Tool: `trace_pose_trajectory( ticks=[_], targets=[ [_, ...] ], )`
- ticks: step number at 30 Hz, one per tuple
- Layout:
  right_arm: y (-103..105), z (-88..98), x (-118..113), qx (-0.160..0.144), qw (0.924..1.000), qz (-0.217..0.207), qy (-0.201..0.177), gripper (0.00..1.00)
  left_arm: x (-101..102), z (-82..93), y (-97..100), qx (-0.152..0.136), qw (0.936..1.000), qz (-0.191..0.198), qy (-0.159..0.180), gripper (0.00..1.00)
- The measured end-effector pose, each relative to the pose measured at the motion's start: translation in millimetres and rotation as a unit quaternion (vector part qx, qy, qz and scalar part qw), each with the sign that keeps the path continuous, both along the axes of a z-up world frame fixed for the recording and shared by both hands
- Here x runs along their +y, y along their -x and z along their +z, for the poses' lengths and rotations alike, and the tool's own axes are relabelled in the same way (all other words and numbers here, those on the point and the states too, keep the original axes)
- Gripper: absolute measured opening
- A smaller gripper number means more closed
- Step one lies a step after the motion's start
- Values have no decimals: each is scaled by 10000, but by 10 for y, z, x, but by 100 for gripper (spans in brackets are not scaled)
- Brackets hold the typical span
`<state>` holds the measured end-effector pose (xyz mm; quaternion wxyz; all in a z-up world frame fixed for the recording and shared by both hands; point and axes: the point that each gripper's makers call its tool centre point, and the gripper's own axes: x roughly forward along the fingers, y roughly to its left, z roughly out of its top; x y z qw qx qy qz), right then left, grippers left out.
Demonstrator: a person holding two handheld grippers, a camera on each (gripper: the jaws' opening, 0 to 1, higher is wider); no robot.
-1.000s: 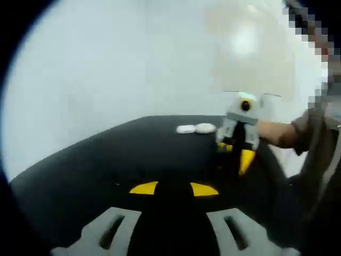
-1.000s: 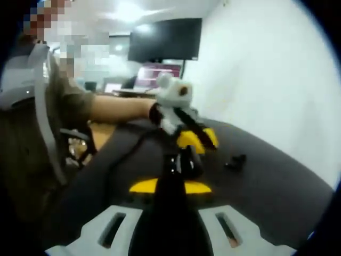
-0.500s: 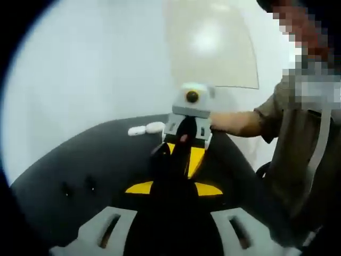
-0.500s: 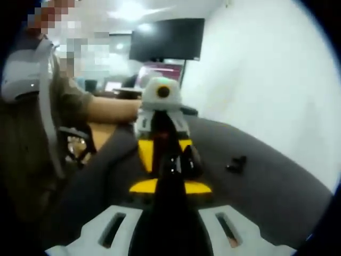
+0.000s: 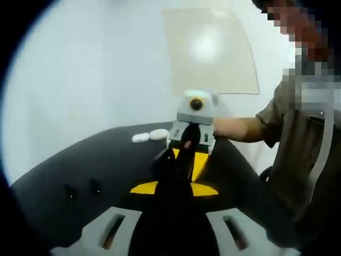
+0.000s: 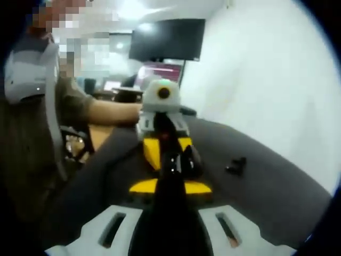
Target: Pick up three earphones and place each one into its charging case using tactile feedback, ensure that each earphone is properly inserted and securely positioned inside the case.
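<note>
The two grippers meet nose to nose above the black tabletop (image 5: 80,160). The right gripper (image 6: 170,186), jaws narrow, appears to hold a small dark charging case (image 6: 178,160), though blur leaves this uncertain. The left gripper (image 5: 173,188) faces it; whether its jaws pinch an earphone cannot be told. Insertion seems in hand; next comes a gentle, aligned push. Two white earphone cases (image 5: 150,136) lie beyond, and a loose black earphone (image 6: 235,163) lies right of the right gripper.

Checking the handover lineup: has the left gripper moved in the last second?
Yes. In the right gripper view the left gripper has swung left, away from the small black piece on the table.
</note>
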<state>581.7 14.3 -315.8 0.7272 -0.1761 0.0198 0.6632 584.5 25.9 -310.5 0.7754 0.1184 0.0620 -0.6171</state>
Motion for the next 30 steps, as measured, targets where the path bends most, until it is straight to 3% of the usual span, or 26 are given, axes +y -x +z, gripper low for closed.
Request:
trace_pose_trajectory(
  ticks=[12, 19, 21, 23, 24, 27, 28, 30],
  targets=[
    [44, 4, 23, -77, 10000, -26, 38, 18, -60, -5, 60, -212, 9997, -77, -84, 16],
    [66, 10, 33, -54, 9999, -92, 54, 19, -40, 3, 88, -177, 9998, -107, -81, 14],
    [74, 26, 6, -51, 9999, -68, 78, 22, -32, 4, 91, -155, 9998, -106, -77, 14],
    [68, 77, -45, 159, 9998, -113, -14, 30, -24, 8, 87, -110, 9999, -90, -56, 14],
    [80, 154, -57, 337, 9991, -121, -235, 31, -18, 11, 83, -104, 9999, -77, -49, 14],
    [83, 499, -160, 492, 9932, -97, -1054, 31, -8, 13, 77, -104, 9999, -67, -43, 14],
    [61, 673, -206, 574, 9868, -131, -1505, 30, -6, 13, 76, -107, 9999, -59, -44, 14],
    [-33, 1037, -312, 729, 9670, -148, -2436, 27, -6, 12, 74, -110, 9999, -59, -46, 14]
  ],
)
